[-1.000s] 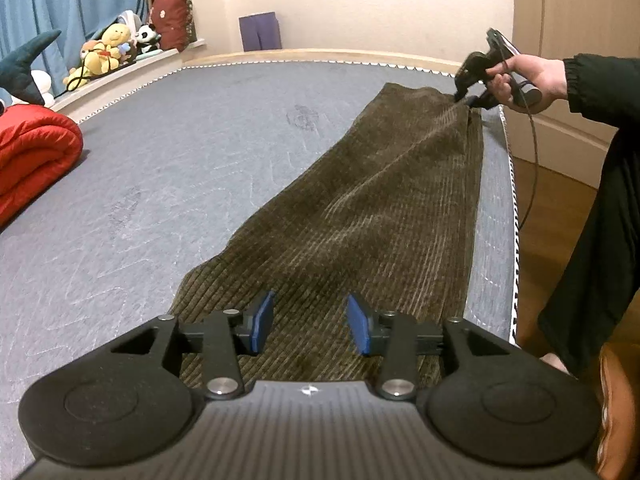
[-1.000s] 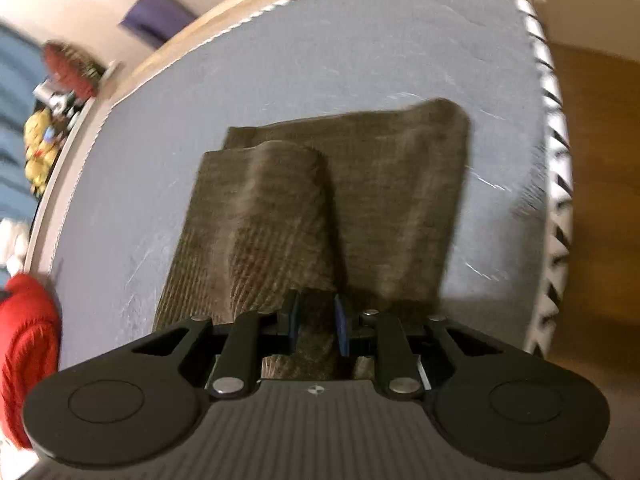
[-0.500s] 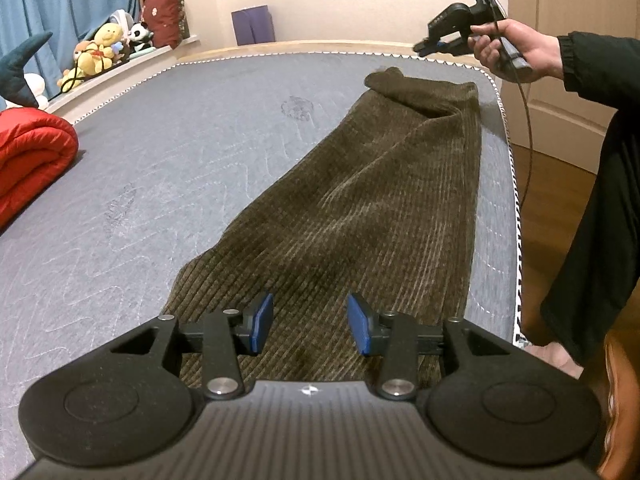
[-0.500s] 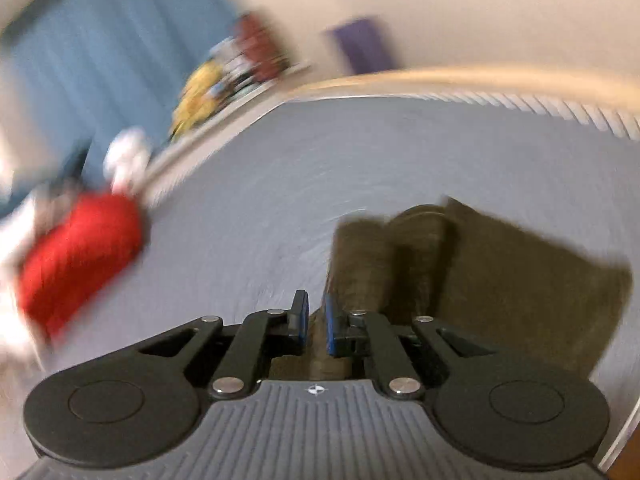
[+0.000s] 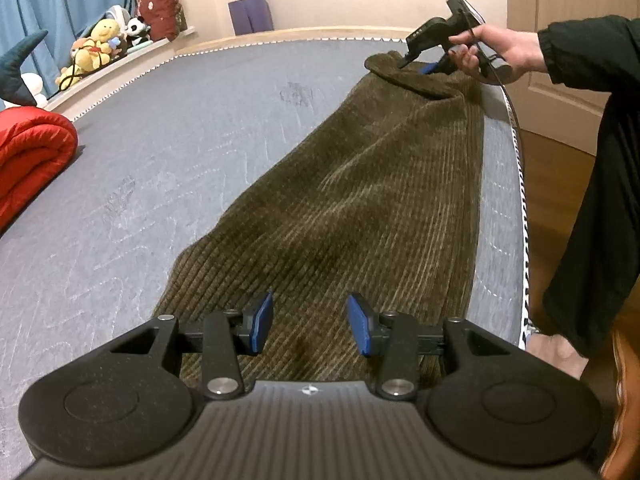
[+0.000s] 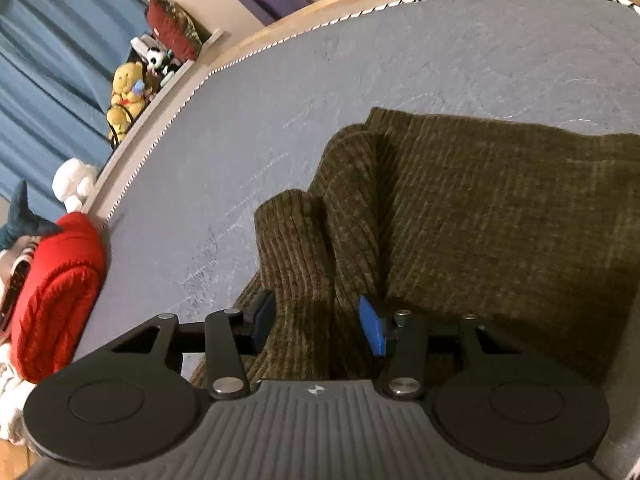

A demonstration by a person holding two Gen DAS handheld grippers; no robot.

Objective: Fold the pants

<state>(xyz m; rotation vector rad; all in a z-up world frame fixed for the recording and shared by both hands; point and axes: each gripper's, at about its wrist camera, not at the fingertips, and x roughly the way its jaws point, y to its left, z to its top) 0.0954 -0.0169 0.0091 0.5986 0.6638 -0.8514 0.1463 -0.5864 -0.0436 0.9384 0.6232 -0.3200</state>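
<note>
Right tool [image 6: 316, 322] spread over rumpled pants [image 6: 480, 216], left tool [image 5: 310, 322] spread

— Those olive-brown ribbed corduroy pants [image 5: 360, 208] look thick and soft, matt all over.
— The grey quilted fabric mattress [image 5: 180, 152] is smoother, with faint stitching. The black plastic left gripper [image 5: 310, 322] is matt and ridged, with blue rubbery pads and shiny metal screws.
</note>
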